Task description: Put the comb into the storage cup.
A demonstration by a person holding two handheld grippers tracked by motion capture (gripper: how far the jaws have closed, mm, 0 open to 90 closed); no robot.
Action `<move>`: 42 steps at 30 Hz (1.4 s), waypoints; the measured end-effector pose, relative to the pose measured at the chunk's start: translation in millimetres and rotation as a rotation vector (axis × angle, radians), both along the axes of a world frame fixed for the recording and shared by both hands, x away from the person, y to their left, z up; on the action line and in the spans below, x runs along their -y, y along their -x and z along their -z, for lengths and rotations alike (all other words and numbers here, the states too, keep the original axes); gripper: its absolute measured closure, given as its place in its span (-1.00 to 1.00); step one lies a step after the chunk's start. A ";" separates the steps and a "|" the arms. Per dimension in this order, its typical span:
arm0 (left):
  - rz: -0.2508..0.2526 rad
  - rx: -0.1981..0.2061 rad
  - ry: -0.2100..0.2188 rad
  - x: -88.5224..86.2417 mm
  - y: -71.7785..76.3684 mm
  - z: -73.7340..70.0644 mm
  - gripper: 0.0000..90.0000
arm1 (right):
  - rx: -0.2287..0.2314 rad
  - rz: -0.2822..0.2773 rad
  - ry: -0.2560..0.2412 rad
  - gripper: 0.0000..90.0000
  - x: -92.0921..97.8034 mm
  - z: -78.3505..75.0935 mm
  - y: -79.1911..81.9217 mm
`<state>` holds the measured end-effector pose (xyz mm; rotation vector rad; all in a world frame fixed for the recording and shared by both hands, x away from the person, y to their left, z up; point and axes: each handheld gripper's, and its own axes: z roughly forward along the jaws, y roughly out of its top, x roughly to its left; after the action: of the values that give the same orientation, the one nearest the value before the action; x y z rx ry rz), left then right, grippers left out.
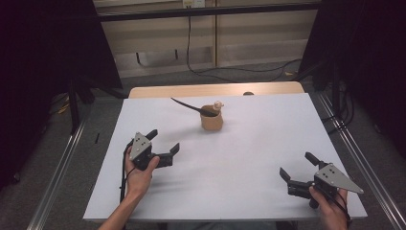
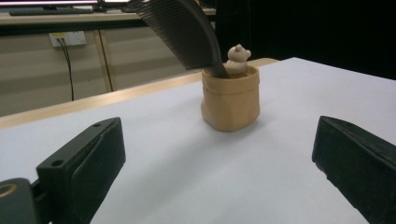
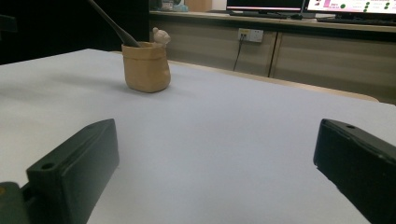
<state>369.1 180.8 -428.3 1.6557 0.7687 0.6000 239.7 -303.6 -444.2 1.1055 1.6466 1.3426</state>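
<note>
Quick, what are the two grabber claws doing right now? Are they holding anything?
Left gripper: open, holding nothing, aimed at the tan pot with the black comb.
Right gripper: open, holding nothing, over the white table.

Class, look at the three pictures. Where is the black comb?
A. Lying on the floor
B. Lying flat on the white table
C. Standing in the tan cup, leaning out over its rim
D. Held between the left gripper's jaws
C: the comb stands with one end inside the cup and slants up over its rim; both the left gripper and the right gripper are open and hold nothing.
</note>
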 end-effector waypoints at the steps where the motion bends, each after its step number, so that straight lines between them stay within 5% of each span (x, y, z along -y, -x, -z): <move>1: 0.006 -0.001 -0.003 -1.8 2.5 0.5 -0.94 | -0.002 0.001 -0.004 -1.00 -0.2 -0.2 0.5; 4: 0.008 -0.026 0.015 -3.8 10.8 0.5 -0.94 | -0.001 0.003 0.000 -1.00 0.5 -0.1 0.4; 9: 0.002 -0.003 0.025 -7.9 20.4 -1.5 -0.94 | -0.001 0.006 -0.002 -1.00 0.8 -0.2 0.5; 16: -0.003 -0.025 -0.012 -20.6 32.1 6.0 -0.94 | 0.001 0.008 0.005 -1.00 1.4 -0.8 1.4; 29: -0.049 -0.018 0.005 -41.7 57.6 5.6 -0.94 | 0.003 0.021 0.001 -1.00 3.4 -1.1 2.3; 34: -0.107 -0.018 -0.012 -48.5 66.5 7.9 -0.94 | 0.005 0.019 0.001 -1.00 4.4 -0.9 3.1; 40: -0.126 -0.024 0.020 -55.8 73.8 9.1 -0.94 | -0.005 0.022 -0.003 -1.00 4.6 0.3 4.3; 42: -0.164 0.013 0.001 -56.8 75.7 7.6 -0.94 | -0.005 0.022 -0.005 -1.00 4.3 0.3 4.2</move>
<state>293.4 237.6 -436.0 1.5964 0.9010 0.7245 235.5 -307.9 -444.5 1.1273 1.6311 1.3313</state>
